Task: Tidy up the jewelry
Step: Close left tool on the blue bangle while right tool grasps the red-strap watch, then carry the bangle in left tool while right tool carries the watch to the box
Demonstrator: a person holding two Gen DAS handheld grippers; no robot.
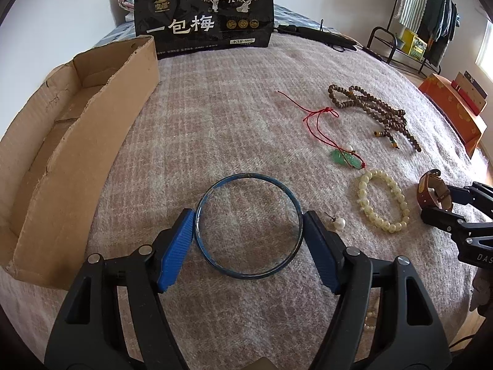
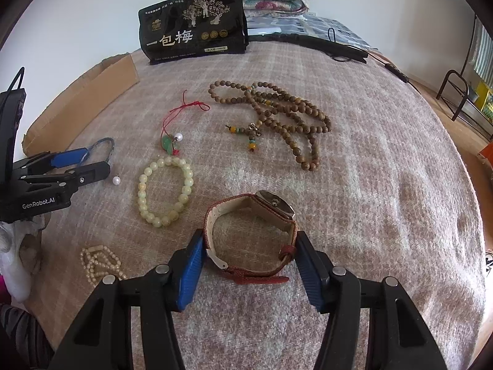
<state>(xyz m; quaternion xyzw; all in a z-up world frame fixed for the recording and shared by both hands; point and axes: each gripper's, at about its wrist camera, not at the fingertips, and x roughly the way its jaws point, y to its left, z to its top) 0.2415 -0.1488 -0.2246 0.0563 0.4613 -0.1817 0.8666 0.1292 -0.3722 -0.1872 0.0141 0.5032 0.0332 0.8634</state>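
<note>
L tongs [image 1: 248, 225] are seen spread wide w/ a blue bangle [image 1: 248, 226] set between the blue pads [image 1: 175, 252]; both pads are touching the bangle's outer rim at its widest, so the bangle is pinched across its width. The bangle is lying flat on the blanket-covered bed [image 1: 215, 117]. Just R of the R pad a pearl stud [image 1: 338, 224] is seen, apart from the bangle.

R tongs [image 2: 249, 251] are likewise spread, w/ a brown-strap watch [image 2: 251, 237] caught between the pads: L pad is against the pale inner strap, R pad against the strap near its keeper loop. The watch is standing on its edge on the bed, face [image 2: 275, 205] up and away from the camera, strap tail lying toward the tongs.

Between the two tongs a pale yellow bead bracelet [image 2: 165, 191] is laid flat. Beyond it a green pendant on red cord [image 2: 169, 143] is placed, w/ a small pearl bead beside it. Further R a long wooden bead strand [image 2: 277, 117] is heaped in loops. A small pearl strand [image 2: 98, 260] is seen near the bed's edge, L of the R tongs.

A cardboard box [image 1: 77, 141] w/ inner dividers is set along the L side of the bed; nothing can be made out in the compartments in view. A black snack bag [image 1: 205, 15] is propped upright at the far end.
</note>
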